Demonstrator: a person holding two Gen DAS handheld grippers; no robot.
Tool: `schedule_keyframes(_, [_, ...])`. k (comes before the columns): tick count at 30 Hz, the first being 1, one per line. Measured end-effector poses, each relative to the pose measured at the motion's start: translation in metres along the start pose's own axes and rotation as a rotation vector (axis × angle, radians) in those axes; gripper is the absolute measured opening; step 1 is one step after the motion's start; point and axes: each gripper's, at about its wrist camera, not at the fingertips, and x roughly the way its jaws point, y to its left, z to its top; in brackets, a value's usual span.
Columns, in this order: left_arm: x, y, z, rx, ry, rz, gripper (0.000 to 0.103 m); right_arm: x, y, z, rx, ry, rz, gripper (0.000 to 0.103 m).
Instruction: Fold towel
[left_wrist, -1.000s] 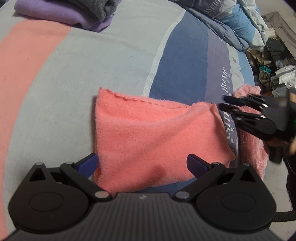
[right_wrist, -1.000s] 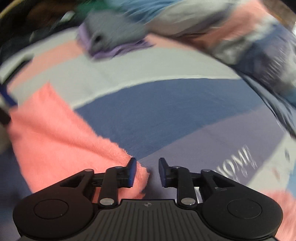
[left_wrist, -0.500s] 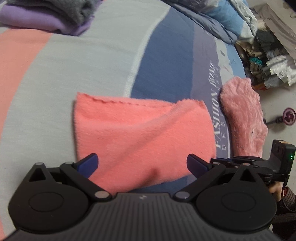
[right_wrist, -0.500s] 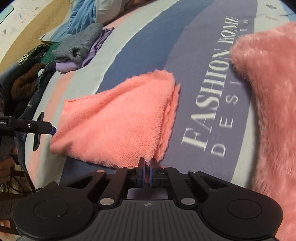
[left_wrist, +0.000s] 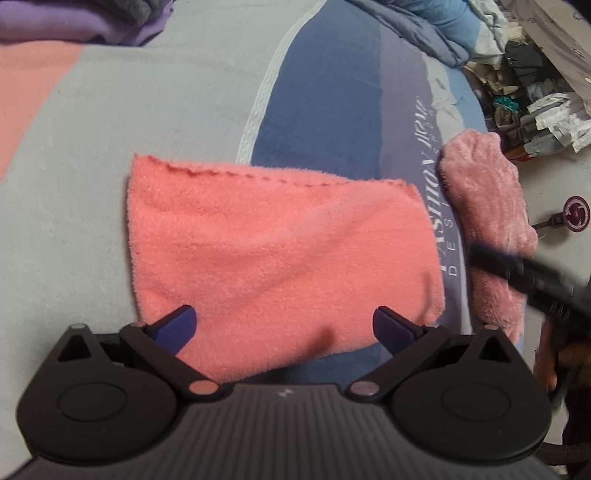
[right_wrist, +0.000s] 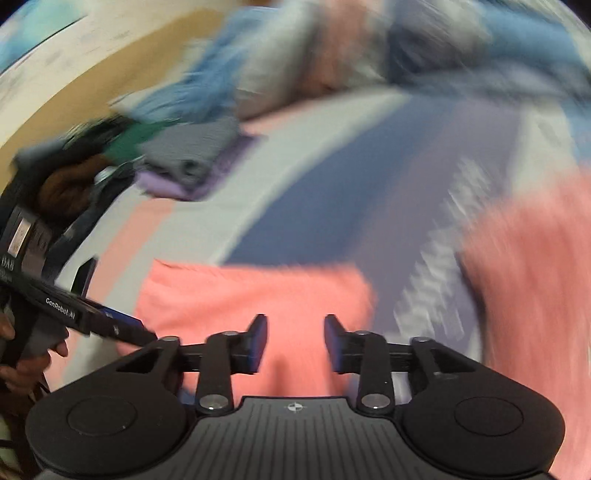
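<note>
A coral-pink towel (left_wrist: 280, 251) lies folded into a rectangle on the striped bedspread (left_wrist: 147, 92). My left gripper (left_wrist: 284, 326) hovers over the towel's near edge, wide open and holding nothing. In the left wrist view the right gripper (left_wrist: 480, 254) shows as a dark blurred shape at the towel's right side. The right wrist view is motion-blurred: my right gripper (right_wrist: 294, 332) stands open above the towel (right_wrist: 258, 291), nothing between its fingers. The left gripper (right_wrist: 122, 326) and the hand holding it appear at that view's left.
A fluffy pink cloth (left_wrist: 487, 221) lies right of the towel at the bed's edge. Folded purple and grey clothes (left_wrist: 74, 18) sit at the far left, bedding (left_wrist: 436, 26) at the far right. Clutter (left_wrist: 535, 92) covers the floor beyond the bed.
My right gripper has gone from shut at the towel's corner to open, and it is swinging fast. The towel now lies flatter. The left gripper stays open over the near edge.
</note>
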Motion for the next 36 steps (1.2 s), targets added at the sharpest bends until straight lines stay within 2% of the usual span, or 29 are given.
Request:
schedule_keyframes(3, [-0.009,0.002,-0.003,-0.007,-0.006,-0.008,0.103,0.04,0.021,0.026,-0.227,0.053,0.1,0.036])
schedule_keyframes(6, [-0.019,0.005,-0.009,-0.007,-0.013,0.003,0.103,0.091,0.043,0.048,-0.352,0.117,0.217,0.03])
schedule_keyframes(10, [-0.033,0.009,-0.018,0.017,-0.022,0.049,0.103,0.132,0.073,0.058,-0.545,0.181,0.283,0.03])
schedule_keyframes(13, [-0.041,0.017,-0.024,0.003,-0.03,0.05,0.103,0.156,0.092,0.064,-0.658,0.223,0.332,0.03])
schedule_keyframes(16, [-0.045,0.025,-0.029,-0.031,-0.037,0.049,0.103,0.167,0.102,0.065,-0.705,0.266,0.332,0.021])
schedule_keyframes(18, [-0.046,0.03,-0.03,-0.053,-0.044,0.047,0.103,0.175,0.106,0.066,-0.725,0.309,0.328,0.007])
schedule_keyframes(20, [-0.047,0.034,-0.033,-0.068,-0.052,0.044,0.103,0.174,0.107,0.069,-0.713,0.327,0.345,0.003])
schedule_keyframes(26, [-0.051,0.033,-0.036,-0.07,-0.074,0.049,0.103,0.159,0.109,0.092,-0.653,0.203,0.344,0.002])
schedule_keyframes(27, [-0.051,0.033,-0.036,-0.067,-0.073,0.052,0.103,0.163,0.11,0.094,-0.646,0.2,0.329,0.002])
schedule_keyframes(30, [-0.049,0.029,-0.037,-0.055,-0.068,0.063,0.103,0.188,0.115,0.086,-0.674,0.267,0.281,0.002])
schedule_keyframes(32, [-0.05,0.024,-0.037,-0.035,-0.065,0.072,0.103,0.189,0.114,0.08,-0.665,0.282,0.276,0.003])
schedule_keyframes(33, [-0.05,0.02,-0.037,-0.022,-0.066,0.076,0.103,0.19,0.114,0.077,-0.66,0.288,0.273,0.007])
schedule_keyframes(34, [-0.051,0.018,-0.037,-0.01,-0.069,0.079,0.103,0.183,0.112,0.077,-0.645,0.254,0.265,0.009])
schedule_keyframes(36, [-0.053,0.014,-0.036,0.01,-0.078,0.082,0.103,0.163,0.104,0.081,-0.582,0.182,0.245,0.019])
